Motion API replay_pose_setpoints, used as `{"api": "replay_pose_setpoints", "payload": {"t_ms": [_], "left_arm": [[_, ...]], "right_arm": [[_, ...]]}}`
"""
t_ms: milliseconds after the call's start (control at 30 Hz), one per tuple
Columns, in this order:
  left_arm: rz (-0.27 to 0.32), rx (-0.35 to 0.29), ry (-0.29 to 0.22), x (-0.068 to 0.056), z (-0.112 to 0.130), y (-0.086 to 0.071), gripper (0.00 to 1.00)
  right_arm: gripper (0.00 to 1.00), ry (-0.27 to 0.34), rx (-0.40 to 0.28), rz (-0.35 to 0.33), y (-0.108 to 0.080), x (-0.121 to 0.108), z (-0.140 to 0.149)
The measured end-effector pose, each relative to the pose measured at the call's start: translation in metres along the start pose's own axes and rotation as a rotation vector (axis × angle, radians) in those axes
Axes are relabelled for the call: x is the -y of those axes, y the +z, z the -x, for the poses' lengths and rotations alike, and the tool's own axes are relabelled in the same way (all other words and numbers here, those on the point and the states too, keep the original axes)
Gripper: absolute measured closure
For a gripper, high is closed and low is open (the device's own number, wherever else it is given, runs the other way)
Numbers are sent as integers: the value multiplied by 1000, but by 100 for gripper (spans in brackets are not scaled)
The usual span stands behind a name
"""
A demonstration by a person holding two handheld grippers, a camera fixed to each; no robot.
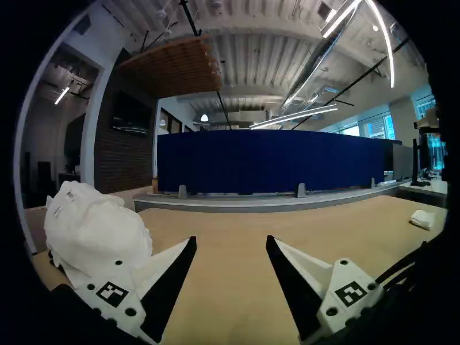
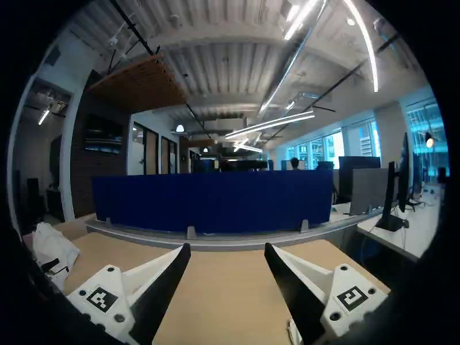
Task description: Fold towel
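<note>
Two grippers, both empty. Left gripper view: towel (image 1: 95, 230) heaped at the table's (image 1: 230, 287) left edge, white and crumpled, partly behind a finger; left gripper (image 1: 230, 238) spread wide over bare wood; small folded cloth (image 1: 422, 219) far right. Right gripper view: towel (image 2: 52, 247) far left, right gripper (image 2: 227, 247) wide apart, nothing between. Towel looks soft, light and limp, best pinched at a corner or hem. Corners lost in the heap; its base is cut off by the finger
</note>
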State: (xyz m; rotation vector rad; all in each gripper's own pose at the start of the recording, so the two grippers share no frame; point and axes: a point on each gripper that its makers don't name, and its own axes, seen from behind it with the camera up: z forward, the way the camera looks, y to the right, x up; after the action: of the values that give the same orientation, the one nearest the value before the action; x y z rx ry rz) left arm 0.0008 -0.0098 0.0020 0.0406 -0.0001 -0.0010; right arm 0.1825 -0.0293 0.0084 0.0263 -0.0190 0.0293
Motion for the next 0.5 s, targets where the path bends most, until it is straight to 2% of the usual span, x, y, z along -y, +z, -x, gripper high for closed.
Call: {"api": "replay_pose_setpoints", "payload": {"t_ms": [267, 500], "left_arm": [[0, 0, 0, 0, 0, -2, 11], [0, 0, 0, 0, 0, -1, 11]], "right_arm": [[0, 9, -23, 43, -4, -28, 22], [0, 15, -28, 35, -9, -35, 52]]}}
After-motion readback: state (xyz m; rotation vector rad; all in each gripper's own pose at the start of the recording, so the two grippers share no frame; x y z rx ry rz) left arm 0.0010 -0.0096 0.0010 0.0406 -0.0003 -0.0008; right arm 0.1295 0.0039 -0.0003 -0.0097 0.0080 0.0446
